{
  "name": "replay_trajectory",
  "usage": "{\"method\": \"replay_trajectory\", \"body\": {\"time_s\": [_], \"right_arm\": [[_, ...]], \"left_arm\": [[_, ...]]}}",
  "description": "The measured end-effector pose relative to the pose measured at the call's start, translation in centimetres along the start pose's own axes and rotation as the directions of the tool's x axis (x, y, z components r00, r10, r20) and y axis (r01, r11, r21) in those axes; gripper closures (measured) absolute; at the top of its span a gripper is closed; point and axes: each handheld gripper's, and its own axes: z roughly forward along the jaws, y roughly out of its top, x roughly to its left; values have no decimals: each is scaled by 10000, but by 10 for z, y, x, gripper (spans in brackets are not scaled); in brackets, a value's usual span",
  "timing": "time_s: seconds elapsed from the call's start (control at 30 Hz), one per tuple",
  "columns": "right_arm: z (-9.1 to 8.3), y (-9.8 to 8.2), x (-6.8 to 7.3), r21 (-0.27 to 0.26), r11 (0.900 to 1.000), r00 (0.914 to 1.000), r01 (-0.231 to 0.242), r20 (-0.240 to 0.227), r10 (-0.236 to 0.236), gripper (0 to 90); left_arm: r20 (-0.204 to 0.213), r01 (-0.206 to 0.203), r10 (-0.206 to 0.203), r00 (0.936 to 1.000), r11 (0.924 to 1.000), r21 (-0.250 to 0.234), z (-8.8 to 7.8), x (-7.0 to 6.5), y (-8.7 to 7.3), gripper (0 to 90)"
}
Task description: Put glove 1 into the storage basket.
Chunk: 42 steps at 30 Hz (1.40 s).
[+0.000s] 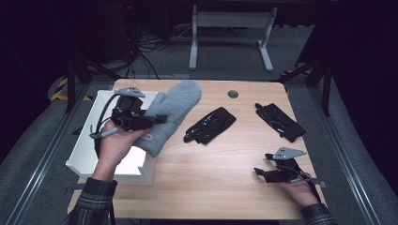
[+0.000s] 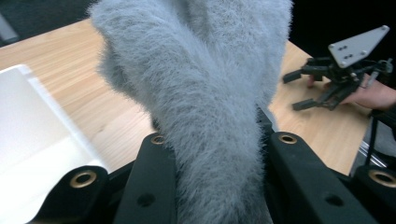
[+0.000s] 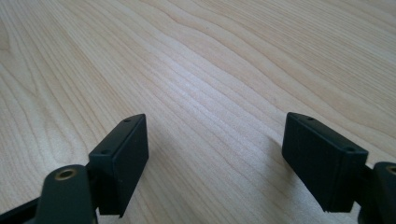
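The grey fuzzy mitten hangs above the bench, over the right rim of the white bin, its tip pointing toward one o'clock. The left hand-held gripper grasps it around the lower part; in the left gripper view the mitten bulges up between both jaws, pressed on each side. At three o'clock from the mitten lies a black glove, and farther toward three o'clock a second black glove, both flat on the wood. The right hand-held gripper rests on the bench at about four o'clock, released, its jaws standing wide apart over bare wood.
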Motion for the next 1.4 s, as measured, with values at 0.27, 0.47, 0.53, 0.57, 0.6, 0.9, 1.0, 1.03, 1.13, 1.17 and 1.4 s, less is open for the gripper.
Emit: {"method": "replay_trajectory", "body": {"time_s": [0.27,0.47,0.53,0.57,0.6,0.9,1.0,1.03,1.13,1.17,1.4], "right_arm": [[0,0,0,1,10000,10000,-9,5,9,233],[0,0,0,-3,10000,10000,-17,30,17,233],[0,0,0,-8,10000,10000,-32,35,32,233],[1,0,0,-8,10000,10000,-29,37,29,233],[1,0,0,-8,10000,10000,-32,39,32,233],[0,0,0,0,10000,10000,-38,31,38,233],[0,0,0,0,10000,10000,-33,39,33,233],[1,0,0,-16,10000,10000,-27,46,27,233],[1,1,0,-7,10000,10000,-24,43,24,233],[1,1,0,-7,10000,10000,-29,48,29,233],[1,1,0,-4,10000,10000,-24,45,24,233]], "left_arm": [[-685,744,-766,9947,9967,-336,-27,26,-19,731],[-1286,1370,-1411,9816,9897,-404,-37,45,-39,731],[-1424,1560,-1609,9766,9867,-453,-38,52,-45,731],[-1484,1679,-1728,9737,9848,-449,-39,55,-48,731],[-1534,1768,-1820,9713,9831,-470,-39,57,-51,732],[-1889,2516,-2533,9488,9673,-332,-34,77,-76,731],[-1967,2653,-2650,9440,9638,-255,-28,80,-82,731],[-1991,2720,-2711,9417,9620,-231,-25,81,-84,732],[-2133,2821,-2753,9374,9594,18,-15,82,-89,732],[-2105,2875,-2796,9368,9577,76,-11,83,-91,731],[-1992,3065,-2966,9340,9517,200,5,87,-101,732]]}}
